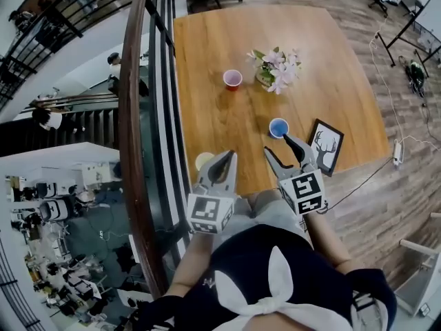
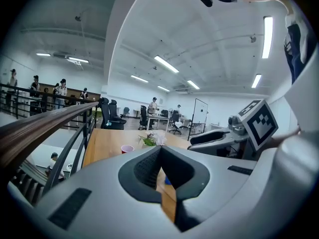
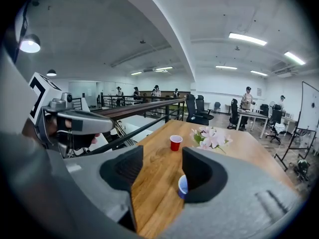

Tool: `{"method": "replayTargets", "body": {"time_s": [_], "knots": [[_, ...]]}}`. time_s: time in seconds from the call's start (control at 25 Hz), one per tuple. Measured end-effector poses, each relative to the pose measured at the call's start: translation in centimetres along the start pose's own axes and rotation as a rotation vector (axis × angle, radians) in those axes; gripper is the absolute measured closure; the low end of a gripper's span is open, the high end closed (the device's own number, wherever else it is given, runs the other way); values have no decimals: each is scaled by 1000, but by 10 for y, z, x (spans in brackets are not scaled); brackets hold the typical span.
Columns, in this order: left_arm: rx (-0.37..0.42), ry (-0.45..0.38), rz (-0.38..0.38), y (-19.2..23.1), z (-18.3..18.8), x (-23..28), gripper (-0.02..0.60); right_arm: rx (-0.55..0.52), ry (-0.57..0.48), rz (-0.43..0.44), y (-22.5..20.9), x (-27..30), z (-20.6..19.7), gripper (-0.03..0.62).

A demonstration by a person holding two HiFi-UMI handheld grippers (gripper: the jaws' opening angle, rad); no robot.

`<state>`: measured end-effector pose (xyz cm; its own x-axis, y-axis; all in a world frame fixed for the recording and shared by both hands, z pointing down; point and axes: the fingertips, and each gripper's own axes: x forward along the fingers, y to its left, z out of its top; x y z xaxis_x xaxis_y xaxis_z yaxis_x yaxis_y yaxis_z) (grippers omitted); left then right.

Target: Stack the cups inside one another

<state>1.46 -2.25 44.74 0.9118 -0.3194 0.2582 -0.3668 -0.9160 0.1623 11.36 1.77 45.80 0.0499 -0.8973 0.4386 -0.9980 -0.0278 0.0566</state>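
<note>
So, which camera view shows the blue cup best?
Head view: the blue cup shows clearly, from above. In the right gripper view a jaw hides part of it; the left gripper view shows only a blue sliver.

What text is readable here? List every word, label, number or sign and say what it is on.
No readable text in any view.
Left marker cube and right marker cube: black-and-white square patterns, no letters or digits.
Framed picture: an antlered deer drawing, no caption visible.
Red cup and blue cup: no print visible.
</note>
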Motion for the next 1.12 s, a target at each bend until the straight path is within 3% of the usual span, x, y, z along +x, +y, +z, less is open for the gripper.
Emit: {"method": "replayTargets", "body": {"time_s": [0.32, 0.56, 1.12], "knots": [[-36, 41, 13, 8, -8, 30, 565, 13, 108, 31, -31, 24, -22, 289], [-48, 50, 52, 12, -8, 47, 565, -5, 169, 87, -48, 43, -35, 286], [-72, 117, 82, 12, -25, 64, 565, -27, 287, 128, -69, 73, -83, 286]]}}
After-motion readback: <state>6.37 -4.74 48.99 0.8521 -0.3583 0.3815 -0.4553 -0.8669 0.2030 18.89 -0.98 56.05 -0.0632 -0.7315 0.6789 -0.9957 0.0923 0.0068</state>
